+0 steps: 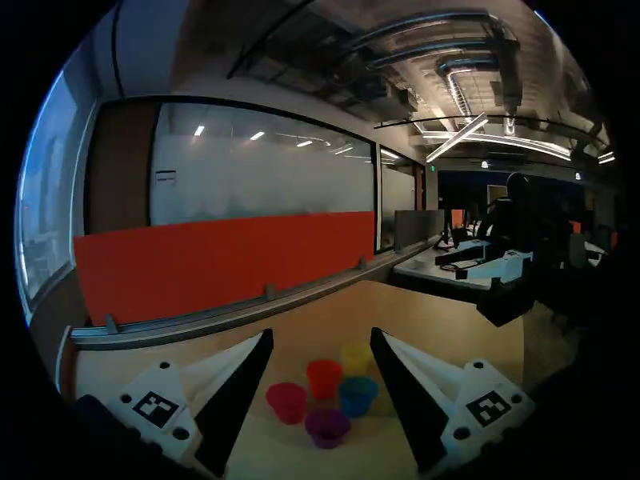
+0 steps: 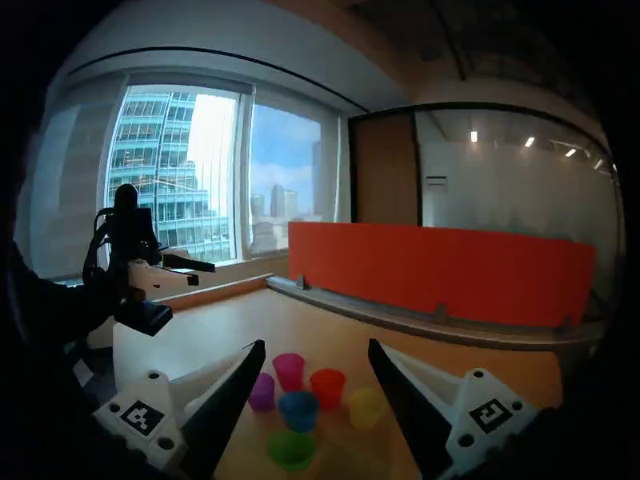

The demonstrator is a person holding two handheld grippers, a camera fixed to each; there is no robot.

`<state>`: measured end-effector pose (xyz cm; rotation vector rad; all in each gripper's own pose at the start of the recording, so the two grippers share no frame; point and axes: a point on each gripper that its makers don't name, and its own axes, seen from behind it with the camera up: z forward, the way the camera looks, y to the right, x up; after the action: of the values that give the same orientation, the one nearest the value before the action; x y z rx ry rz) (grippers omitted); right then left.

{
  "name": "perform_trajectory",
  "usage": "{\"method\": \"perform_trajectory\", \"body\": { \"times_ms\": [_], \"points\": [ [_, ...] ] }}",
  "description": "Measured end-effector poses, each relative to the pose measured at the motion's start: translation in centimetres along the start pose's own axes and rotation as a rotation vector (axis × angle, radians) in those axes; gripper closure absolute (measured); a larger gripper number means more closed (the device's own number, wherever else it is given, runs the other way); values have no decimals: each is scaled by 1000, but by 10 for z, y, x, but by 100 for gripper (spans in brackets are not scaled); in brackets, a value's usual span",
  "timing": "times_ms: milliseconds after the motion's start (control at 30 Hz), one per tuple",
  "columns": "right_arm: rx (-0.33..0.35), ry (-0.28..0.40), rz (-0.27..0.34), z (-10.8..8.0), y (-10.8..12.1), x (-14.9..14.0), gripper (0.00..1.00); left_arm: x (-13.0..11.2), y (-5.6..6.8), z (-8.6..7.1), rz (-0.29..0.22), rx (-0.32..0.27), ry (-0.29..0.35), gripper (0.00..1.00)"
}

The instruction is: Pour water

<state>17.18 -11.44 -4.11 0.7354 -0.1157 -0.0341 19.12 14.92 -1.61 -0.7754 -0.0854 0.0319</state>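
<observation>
Several small coloured cups stand in a cluster on a light wooden table (image 1: 448,320). In the left gripper view my left gripper (image 1: 321,332) is open above and short of them: a pink cup (image 1: 286,400), a red cup (image 1: 324,376), a yellow cup (image 1: 355,358), a blue cup (image 1: 358,394) and a purple cup (image 1: 327,426). In the right gripper view my right gripper (image 2: 316,344) is also open, holding nothing, with the magenta cup (image 2: 289,370), blue cup (image 2: 298,410), red cup (image 2: 327,386), yellow cup (image 2: 366,406), purple cup (image 2: 262,392) and a green cup (image 2: 291,448) below its fingers.
An orange partition (image 2: 440,268) on a metal rail borders the table's far side, with a frosted glass wall behind. The left gripper (image 2: 152,280), held in a dark-sleeved hand, hovers at the table's window end. Desks and dark chairs (image 1: 552,240) stand beyond the table.
</observation>
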Motion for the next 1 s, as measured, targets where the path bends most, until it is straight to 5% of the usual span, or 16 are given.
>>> {"method": "perform_trajectory", "body": {
  "times_ms": [1000],
  "points": [
    [54,-146,-57,13,-11,-70,1,-69,17,28,40,-106,-132,10]
  ]
}}
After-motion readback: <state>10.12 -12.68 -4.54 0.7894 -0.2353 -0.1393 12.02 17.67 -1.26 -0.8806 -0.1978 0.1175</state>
